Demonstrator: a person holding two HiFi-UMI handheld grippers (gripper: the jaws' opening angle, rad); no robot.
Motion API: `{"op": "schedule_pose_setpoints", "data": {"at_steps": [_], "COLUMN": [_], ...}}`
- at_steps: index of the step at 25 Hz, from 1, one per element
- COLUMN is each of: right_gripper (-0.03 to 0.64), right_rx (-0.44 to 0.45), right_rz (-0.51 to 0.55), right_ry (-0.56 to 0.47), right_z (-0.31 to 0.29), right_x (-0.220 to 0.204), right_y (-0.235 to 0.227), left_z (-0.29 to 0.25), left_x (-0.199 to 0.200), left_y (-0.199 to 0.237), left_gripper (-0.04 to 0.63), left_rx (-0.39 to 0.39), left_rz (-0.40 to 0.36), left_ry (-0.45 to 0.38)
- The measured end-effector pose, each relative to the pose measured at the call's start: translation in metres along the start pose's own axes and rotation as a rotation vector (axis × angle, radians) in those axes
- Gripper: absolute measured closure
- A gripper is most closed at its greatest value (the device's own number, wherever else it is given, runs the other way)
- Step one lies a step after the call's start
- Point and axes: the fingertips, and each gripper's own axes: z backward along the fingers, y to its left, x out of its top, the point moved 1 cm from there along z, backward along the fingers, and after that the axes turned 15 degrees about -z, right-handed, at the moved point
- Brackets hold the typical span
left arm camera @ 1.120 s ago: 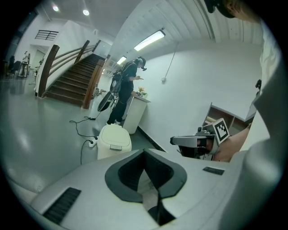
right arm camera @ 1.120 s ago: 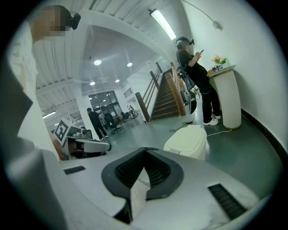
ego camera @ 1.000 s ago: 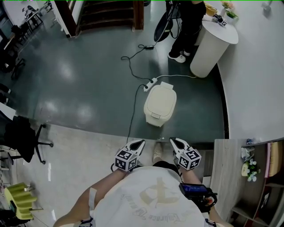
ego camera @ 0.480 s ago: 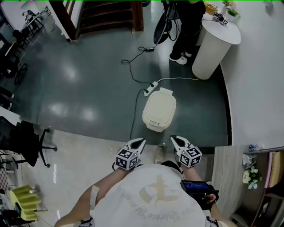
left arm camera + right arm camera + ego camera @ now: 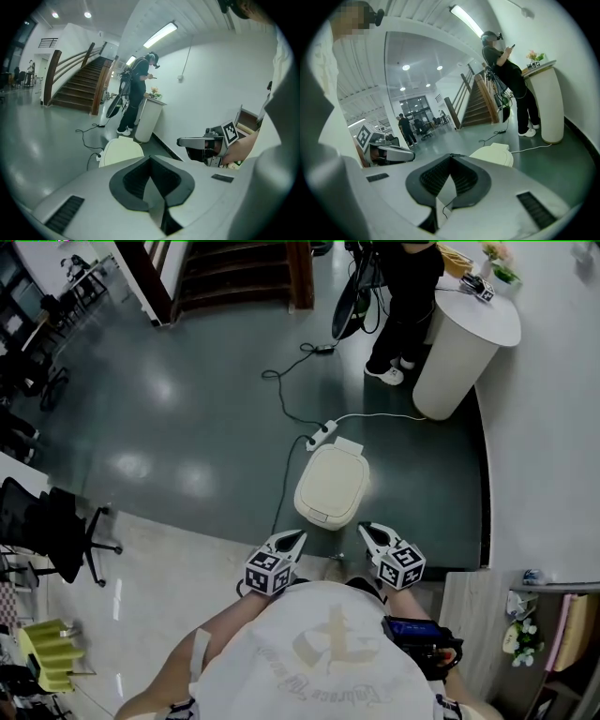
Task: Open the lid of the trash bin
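Observation:
The cream trash bin [image 5: 332,486] stands on the dark green floor with its lid down, just ahead of both grippers. My left gripper [image 5: 299,535] is held at the body's front, shut and empty, its tip a little short of the bin's near left edge. To its right, my right gripper [image 5: 363,528] is also shut with nothing in it, close to the bin's near right corner. The left gripper view has the bin [image 5: 123,149] beyond the closed jaws of the left gripper [image 5: 150,158]. Past the right gripper [image 5: 451,156], the right gripper view shows the bin [image 5: 494,152].
A power strip [image 5: 321,435] with trailing cables lies right behind the bin. A white round pedestal [image 5: 464,343] and a standing person [image 5: 398,296] are at the back right. Stairs [image 5: 239,268] rise at the back. An office chair [image 5: 52,531] is at the left, a wooden shelf [image 5: 469,615] at the right.
The bin has drawn closer to the grippers as the person moved forward. Both grippers stay shut in front of the body.

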Motion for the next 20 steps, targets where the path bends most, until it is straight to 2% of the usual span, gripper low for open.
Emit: {"op": "schedule_pose_setpoints", "data": {"at_steps": [6, 12, 20], "right_gripper": [0.612, 0.612, 0.612], "right_rx": [0.044, 0.078, 0.077], "right_rz": [0.015, -0.024, -0.038], "right_ry": [0.021, 0.011, 0.004], "right_z": [-0.005, 0.001, -0.003], "right_x": [0.012, 0.022, 0.028], "right_y": [-0.016, -0.025, -0.041], "left_z": [-0.021, -0.037, -0.044], "left_x": [0.012, 0.020, 0.028], "left_y": [-0.003, 0.003, 0.009], "left_gripper": [0.581, 0.581, 0.581], "left_rx": [0.030, 0.071, 0.088], "left_rz": [-0.002, 0.012, 0.009], "left_ry": [0.000, 0.001, 0.002]}}
